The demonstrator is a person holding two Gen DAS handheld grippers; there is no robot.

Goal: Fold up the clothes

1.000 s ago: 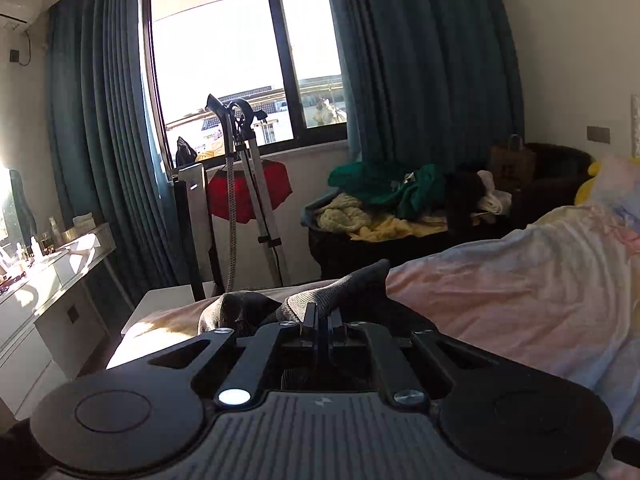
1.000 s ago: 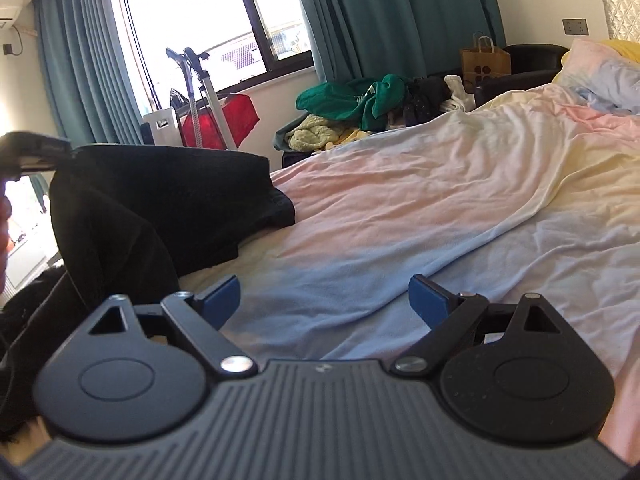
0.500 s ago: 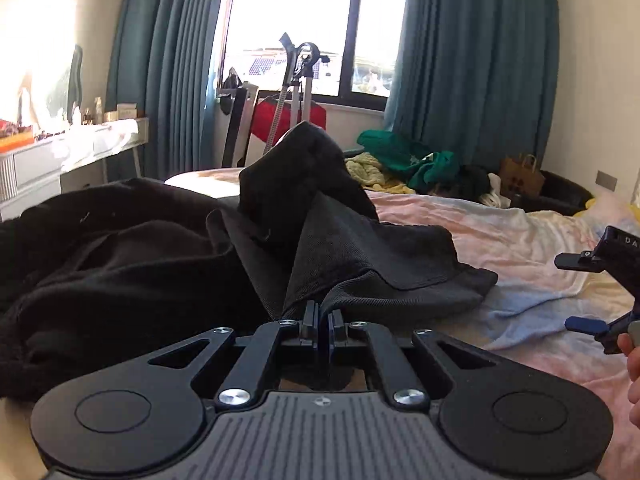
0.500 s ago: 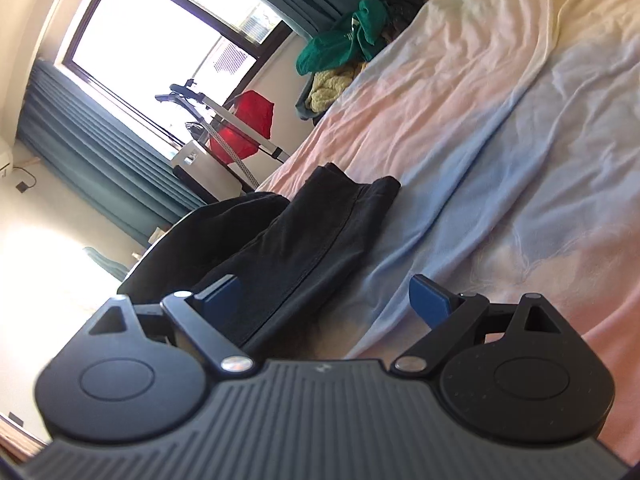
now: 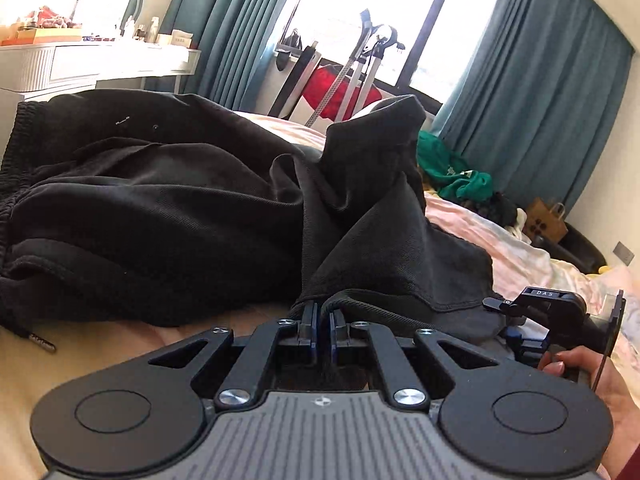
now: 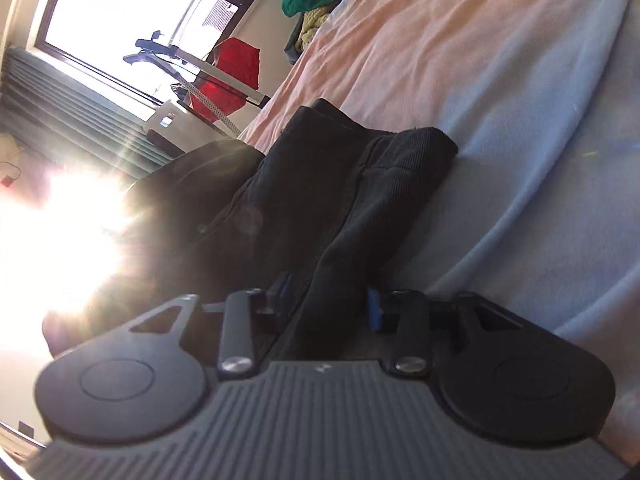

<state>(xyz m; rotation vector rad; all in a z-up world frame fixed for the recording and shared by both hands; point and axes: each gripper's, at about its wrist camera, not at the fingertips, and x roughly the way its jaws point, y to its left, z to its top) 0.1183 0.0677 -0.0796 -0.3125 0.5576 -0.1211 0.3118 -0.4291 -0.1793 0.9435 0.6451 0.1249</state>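
L tool [image 5: 321,326] pinching black pants [image 5: 160,208] hem; R tool [image 6: 330,304] straddling cuff.

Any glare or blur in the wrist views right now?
Right wrist: sun flare washes out the left side, edges soft, black trousers still readable between the right gripper's fingers. Left wrist: sharp, window blown out, fisheye bends the curtains.
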